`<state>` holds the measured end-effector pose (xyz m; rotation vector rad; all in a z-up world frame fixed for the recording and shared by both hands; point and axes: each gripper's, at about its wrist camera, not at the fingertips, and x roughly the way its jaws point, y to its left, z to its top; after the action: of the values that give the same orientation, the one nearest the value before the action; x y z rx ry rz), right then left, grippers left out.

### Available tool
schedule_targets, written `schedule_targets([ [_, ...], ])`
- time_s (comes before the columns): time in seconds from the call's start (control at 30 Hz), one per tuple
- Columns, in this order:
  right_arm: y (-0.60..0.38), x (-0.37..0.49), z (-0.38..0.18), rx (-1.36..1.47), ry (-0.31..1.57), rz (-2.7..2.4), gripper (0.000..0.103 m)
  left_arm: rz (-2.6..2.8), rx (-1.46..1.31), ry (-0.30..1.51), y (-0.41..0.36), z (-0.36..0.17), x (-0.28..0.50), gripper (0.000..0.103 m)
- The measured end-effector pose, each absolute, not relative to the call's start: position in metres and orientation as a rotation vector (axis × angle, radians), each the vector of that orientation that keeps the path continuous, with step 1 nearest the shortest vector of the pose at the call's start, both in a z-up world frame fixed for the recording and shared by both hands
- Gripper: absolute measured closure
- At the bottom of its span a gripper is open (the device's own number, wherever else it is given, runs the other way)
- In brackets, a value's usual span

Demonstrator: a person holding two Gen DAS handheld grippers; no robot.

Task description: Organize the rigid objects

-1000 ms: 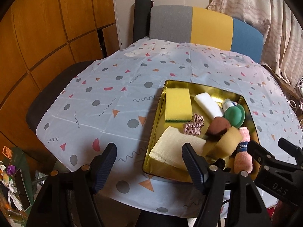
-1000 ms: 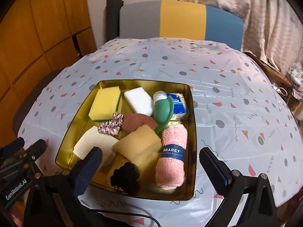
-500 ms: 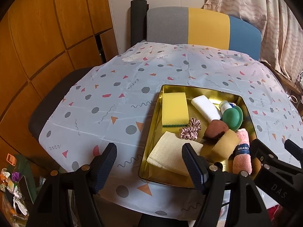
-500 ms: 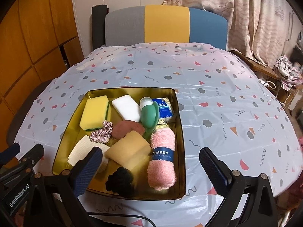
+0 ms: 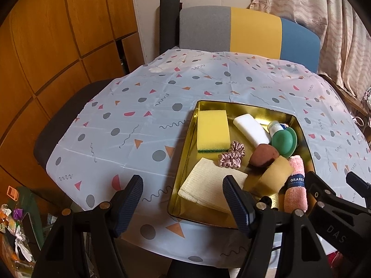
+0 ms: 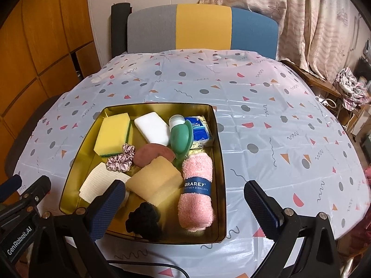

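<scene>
Two grippers hover at the near edge of the table (image 6: 266, 97), neither touching anything. Left gripper (image 5: 183, 197): jaws spread wide, nothing between them; one finger is over the patterned tablecloth, the other over the near left corner of the gold tray (image 6: 220, 162). Right gripper (image 6: 185, 201): jaws likewise spread and empty, straddling the tray's near right corner.

Tray sits on the table's near half. Contents, far row: yellow sponge (image 6: 112, 133) at left, white block (image 6: 153, 128) beside it, green bottle (image 6: 180, 137) with a white cap, blue packet (image 6: 200, 131) against the right wall. Middle: pink scrunchie (image 6: 120, 158) touching the sponge, brown oval pad (image 6: 151, 155). Near row: cream cloth (image 6: 97, 185), tan sponge (image 6: 155, 183) tilted, black scrunchie (image 6: 143, 219), rolled pink dishcloth (image 6: 197, 199) along the right wall.

Chair (image 6: 201, 30) with grey, yellow and blue back stands at the far side.
</scene>
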<state>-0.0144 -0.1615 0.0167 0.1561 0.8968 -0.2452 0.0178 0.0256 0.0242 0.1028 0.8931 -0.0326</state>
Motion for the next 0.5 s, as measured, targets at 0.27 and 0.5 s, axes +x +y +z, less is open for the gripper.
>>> schedule_targets([
  [0.27, -0.1600, -0.0135, 0.0124, 0.155, 0.918, -0.233, 0.000, -0.036, 0.112, 0.892, 0.0243, 0.0243, 0.0166, 0.031],
  [0.5, -0.1599, -0.0134, 0.0117, 0.157, 0.917, -0.235, 0.000, -0.033, 0.115, 0.896, 0.0232, 0.0235, 0.0170, 0.031],
])
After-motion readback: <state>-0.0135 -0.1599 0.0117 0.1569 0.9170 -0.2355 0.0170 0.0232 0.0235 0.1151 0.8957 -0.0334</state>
